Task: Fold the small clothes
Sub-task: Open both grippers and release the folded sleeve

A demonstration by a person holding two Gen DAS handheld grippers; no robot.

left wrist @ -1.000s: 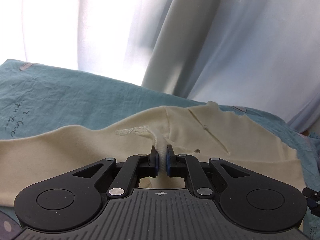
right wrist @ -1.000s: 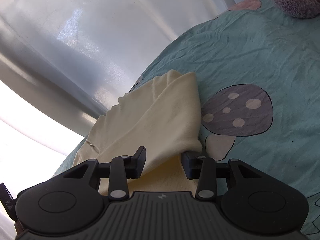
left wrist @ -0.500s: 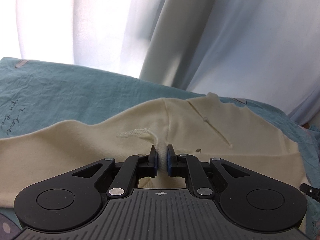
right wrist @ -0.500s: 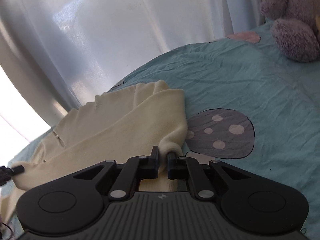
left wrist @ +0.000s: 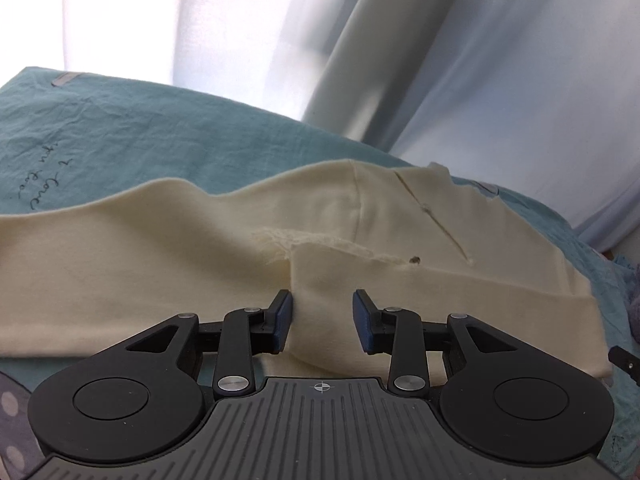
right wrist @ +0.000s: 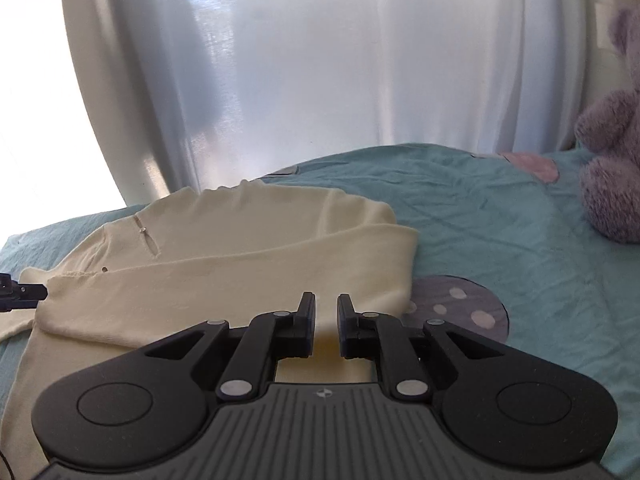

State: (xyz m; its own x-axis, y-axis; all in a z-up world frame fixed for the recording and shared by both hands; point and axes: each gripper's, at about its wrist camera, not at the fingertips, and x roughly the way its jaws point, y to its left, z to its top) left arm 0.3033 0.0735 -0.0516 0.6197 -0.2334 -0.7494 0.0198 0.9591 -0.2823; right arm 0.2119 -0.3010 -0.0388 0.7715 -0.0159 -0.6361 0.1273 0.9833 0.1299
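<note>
Cream knit top [left wrist: 168, 264] lies across the teal bed sheet [left wrist: 132, 136], near the bed's far edge by the white curtain [right wrist: 320, 72], one sleeve folded over the body toward its middle. Left claw [left wrist: 322, 320] has just been opening, pads now clear of the sleeve fold with cloth lying between them, nothing pinched. Right claw [right wrist: 326, 326] closed and has just eased open a touch; narrow gap between its jaws, held over the garment's near right part, no cloth seen gripped. Looks soft, light, limp knit, will sag and drag on the sheet, not fragile but the loose frayed cuff edge [left wrist: 320, 244] could snag, judging by the threads. Not slippery. Best hold: pinch a doubled edge or hem corner, both claws apart along the same edge so it lifts flat. Small neck slit with a button [right wrist: 143, 230] near the bed's far edge; avoid grabbing there. Purple plush toy [right wrist: 612, 184] at the bed's right side, well apart
</note>
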